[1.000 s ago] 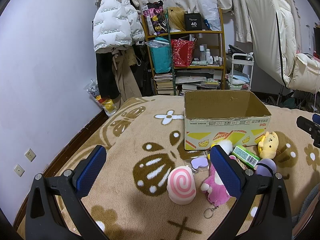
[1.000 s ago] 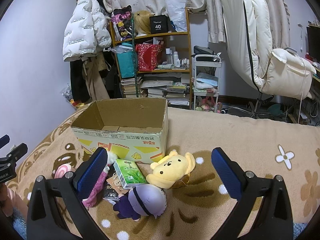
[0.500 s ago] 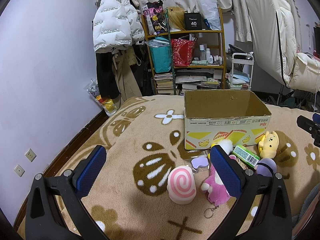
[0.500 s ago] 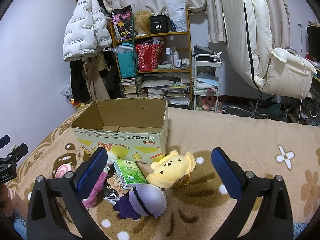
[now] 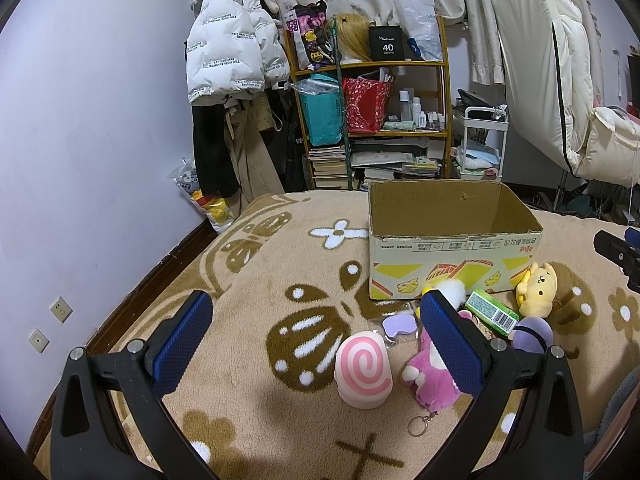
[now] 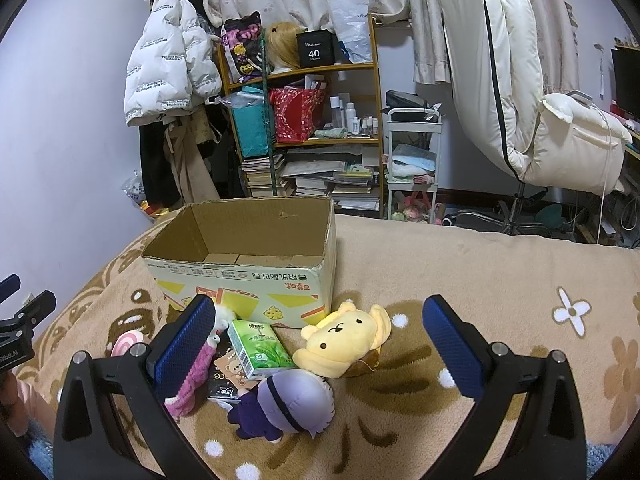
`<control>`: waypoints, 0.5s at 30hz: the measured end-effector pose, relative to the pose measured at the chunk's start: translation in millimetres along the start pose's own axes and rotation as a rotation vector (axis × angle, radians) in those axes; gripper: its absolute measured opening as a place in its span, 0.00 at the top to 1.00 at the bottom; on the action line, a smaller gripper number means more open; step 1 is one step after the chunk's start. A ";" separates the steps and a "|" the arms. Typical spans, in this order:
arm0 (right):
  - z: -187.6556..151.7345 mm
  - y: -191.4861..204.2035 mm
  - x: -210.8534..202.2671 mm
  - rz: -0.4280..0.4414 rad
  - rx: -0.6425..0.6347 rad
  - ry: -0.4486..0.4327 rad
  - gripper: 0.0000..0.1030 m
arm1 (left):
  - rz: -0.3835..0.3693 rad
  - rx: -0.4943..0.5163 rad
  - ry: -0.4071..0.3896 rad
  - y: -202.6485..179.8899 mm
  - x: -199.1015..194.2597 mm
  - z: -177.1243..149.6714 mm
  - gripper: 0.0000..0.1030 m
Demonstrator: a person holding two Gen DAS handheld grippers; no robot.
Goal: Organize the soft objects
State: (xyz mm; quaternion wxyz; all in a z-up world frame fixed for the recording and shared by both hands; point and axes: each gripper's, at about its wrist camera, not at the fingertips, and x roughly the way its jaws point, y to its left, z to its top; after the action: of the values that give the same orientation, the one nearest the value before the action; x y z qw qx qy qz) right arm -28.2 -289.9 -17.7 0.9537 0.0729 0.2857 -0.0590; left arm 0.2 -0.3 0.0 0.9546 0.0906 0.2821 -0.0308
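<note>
Toys lie between the right claw's spread fingers.

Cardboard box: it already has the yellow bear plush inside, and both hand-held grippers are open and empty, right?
Not quite. The cardboard box holds no toys; the right wrist view shows only its bare bottom flaps. The yellow bear plush lies on the blanket by the box's front corner. Both the left hand-held gripper and right hand-held gripper are open and empty.
</note>
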 end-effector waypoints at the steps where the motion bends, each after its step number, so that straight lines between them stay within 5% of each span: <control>1: 0.0 -0.1 0.1 0.000 0.000 0.001 0.00 | 0.000 0.001 0.000 0.0 0.1 0.0 0.01; 15: 0.1 -0.1 -0.5 0.001 0.001 0.001 0.00 | 0.001 0.000 0.002 0.0 0.1 0.0 0.01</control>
State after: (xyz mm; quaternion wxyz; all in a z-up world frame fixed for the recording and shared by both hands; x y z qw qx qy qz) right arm -28.6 -290.0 -17.4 0.9536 0.0734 0.2859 -0.0588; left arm 0.3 -0.2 -0.1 0.9544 0.0909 0.2828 -0.0303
